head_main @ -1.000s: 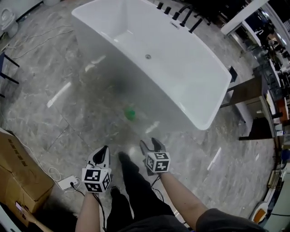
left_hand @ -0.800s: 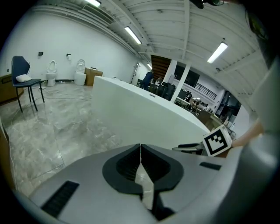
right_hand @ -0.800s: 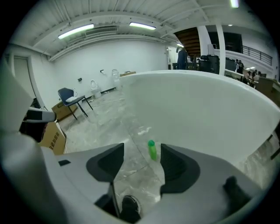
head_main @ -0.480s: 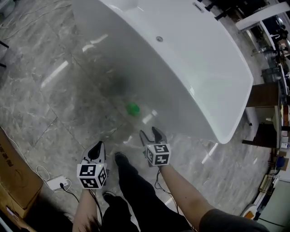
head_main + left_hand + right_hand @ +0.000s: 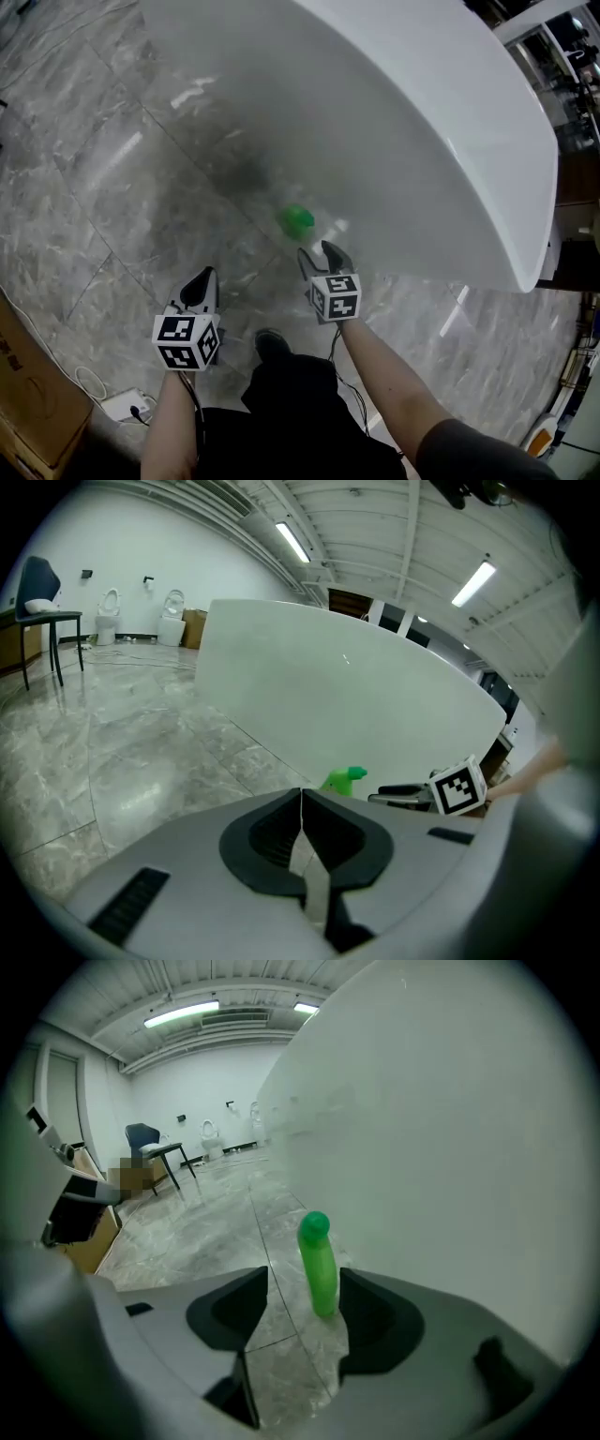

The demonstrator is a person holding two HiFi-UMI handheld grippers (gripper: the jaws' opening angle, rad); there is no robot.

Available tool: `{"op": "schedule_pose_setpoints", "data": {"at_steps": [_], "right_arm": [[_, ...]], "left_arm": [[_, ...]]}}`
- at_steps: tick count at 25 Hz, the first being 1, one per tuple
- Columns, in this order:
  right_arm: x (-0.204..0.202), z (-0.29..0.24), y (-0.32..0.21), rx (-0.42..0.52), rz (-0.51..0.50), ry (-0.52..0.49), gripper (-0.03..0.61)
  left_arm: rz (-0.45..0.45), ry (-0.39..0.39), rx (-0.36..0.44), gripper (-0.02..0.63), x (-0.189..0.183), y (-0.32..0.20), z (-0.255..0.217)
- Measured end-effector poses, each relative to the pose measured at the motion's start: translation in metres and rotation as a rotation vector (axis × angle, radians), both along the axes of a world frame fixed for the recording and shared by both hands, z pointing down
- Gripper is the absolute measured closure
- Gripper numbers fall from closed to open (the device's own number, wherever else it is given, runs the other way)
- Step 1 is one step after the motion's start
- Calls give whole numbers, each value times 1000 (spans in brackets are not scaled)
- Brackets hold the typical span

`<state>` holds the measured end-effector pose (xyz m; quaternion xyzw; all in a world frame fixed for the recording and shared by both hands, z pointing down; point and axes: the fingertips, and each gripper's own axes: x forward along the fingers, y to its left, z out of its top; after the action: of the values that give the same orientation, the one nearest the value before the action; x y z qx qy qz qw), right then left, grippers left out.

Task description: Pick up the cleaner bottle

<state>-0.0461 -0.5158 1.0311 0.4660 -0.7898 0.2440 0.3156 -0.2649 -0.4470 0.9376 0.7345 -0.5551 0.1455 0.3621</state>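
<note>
The cleaner bottle (image 5: 296, 221) is bright green and stands upright on the marble floor, close to the white bathtub's outer wall (image 5: 403, 169). In the right gripper view the bottle (image 5: 318, 1265) rises just beyond the gap between the open jaws, apart from both. My right gripper (image 5: 324, 255) hovers just short of it, open. My left gripper (image 5: 202, 283) hangs to the left and nearer me, jaws shut with nothing held. The left gripper view shows the bottle (image 5: 343, 780) and the right gripper (image 5: 417, 794) off to the right.
The freestanding bathtub (image 5: 337, 696) fills the far right. A cardboard box (image 5: 28, 394) and a white power strip (image 5: 125, 405) lie at the lower left. A chair (image 5: 155, 1147) and toilets (image 5: 111, 603) stand far off. My legs and a shoe (image 5: 272, 345) are below the grippers.
The view has closed in on the tub and bottle. My right gripper has advanced towards the green bottle; the left gripper has stayed beside it, shut.
</note>
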Motion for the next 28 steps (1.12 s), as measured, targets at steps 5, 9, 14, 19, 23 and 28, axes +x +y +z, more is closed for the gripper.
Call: {"op": "schedule_pose_setpoints", "data": {"at_steps": [5,9,14,19,23,28], "right_arm": [[3,56,-20,50,52,-70,330],[3,94,-34,101,41,-95,329],[-11,121,-52,200,-51,-98,328],[-22,145,-71,252,-65,-98,328],[-30,149,-84,304,-62,-104,330],[-37,155,-94,305,-106,-96,362]], "left_arm": [[13,9,25,598,2,-23,57],[36,4,51,598,5,-40,95],[14,-5,127,598,1,-63,120],[0,-38,126,598,-9,-59,139],[7,-60,110,598,-11,-50,146],[-2,-74,114,598,-13,-46,146]]}}
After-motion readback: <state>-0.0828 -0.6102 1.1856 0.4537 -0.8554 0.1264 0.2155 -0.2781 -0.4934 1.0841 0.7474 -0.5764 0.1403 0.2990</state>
